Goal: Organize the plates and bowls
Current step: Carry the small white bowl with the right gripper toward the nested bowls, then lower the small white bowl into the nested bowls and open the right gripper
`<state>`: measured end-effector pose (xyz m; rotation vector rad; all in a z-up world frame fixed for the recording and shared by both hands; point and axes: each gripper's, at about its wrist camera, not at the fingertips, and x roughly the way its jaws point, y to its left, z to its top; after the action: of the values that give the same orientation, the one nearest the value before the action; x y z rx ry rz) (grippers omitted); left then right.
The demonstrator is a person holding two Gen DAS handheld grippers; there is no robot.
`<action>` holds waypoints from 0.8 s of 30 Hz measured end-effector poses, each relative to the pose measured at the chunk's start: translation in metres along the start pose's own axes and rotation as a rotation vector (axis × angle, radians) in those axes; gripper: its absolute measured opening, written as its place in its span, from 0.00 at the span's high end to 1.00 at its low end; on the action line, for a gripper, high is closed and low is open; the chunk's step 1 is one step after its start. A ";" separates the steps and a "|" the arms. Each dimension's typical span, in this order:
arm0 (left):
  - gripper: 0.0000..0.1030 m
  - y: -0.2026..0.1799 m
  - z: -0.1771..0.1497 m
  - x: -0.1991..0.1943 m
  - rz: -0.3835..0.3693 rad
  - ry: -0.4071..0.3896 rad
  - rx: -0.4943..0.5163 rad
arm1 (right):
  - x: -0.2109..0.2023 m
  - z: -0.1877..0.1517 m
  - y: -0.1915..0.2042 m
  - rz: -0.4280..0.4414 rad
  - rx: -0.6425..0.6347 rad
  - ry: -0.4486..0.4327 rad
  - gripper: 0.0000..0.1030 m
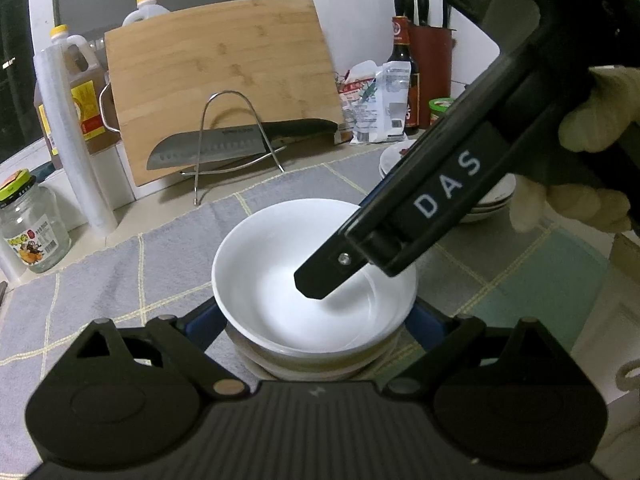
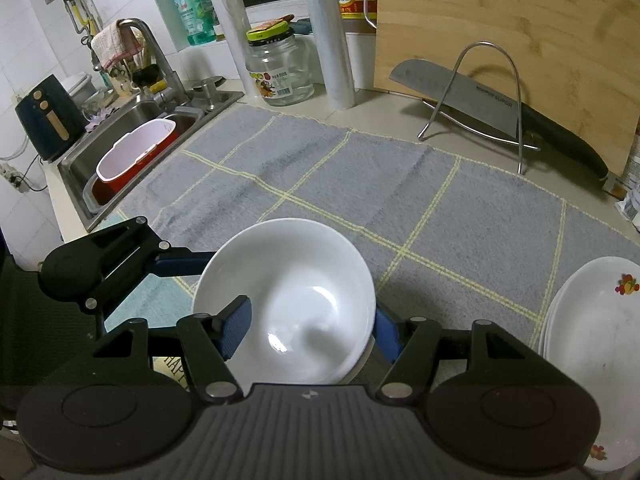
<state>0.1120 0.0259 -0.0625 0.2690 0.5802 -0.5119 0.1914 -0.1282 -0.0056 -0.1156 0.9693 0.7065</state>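
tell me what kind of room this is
Most likely a home kitchen counter. A steel sink with a faucet sits at one end, a bamboo cutting board leans against the wall with a kitchen knife on a wire rack, and cooking oil bottles stand nearby.

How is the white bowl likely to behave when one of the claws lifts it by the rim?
The white bowl looks glazed and glossy, so it is probably slippery against the pads and stiff. It seems to be ceramic, likely heavy for its size and fragile if dropped. It sits on other dishes, so it may slide or clink against them.
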 end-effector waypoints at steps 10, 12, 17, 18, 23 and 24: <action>0.02 0.002 0.000 -0.006 0.005 -0.019 0.007 | -0.002 0.001 0.000 0.016 0.002 -0.021 0.16; 0.01 0.004 0.000 -0.008 0.004 -0.023 0.007 | -0.003 0.002 0.000 0.021 0.001 -0.026 0.14; 0.01 0.005 0.000 -0.013 0.002 -0.036 0.020 | -0.004 0.002 0.002 0.019 -0.009 -0.031 0.13; 0.01 0.005 0.000 -0.014 -0.003 -0.044 0.022 | -0.004 0.002 0.001 0.020 -0.009 -0.032 0.13; 0.01 0.004 0.004 -0.019 -0.044 -0.085 0.042 | -0.007 0.003 -0.002 0.012 -0.002 -0.051 0.12; 0.01 0.004 0.004 -0.019 -0.057 -0.087 0.044 | -0.008 0.003 -0.003 0.011 0.001 -0.054 0.12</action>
<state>0.1022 0.0349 -0.0480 0.2712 0.4933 -0.5897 0.1928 -0.1333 0.0022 -0.0901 0.9191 0.7163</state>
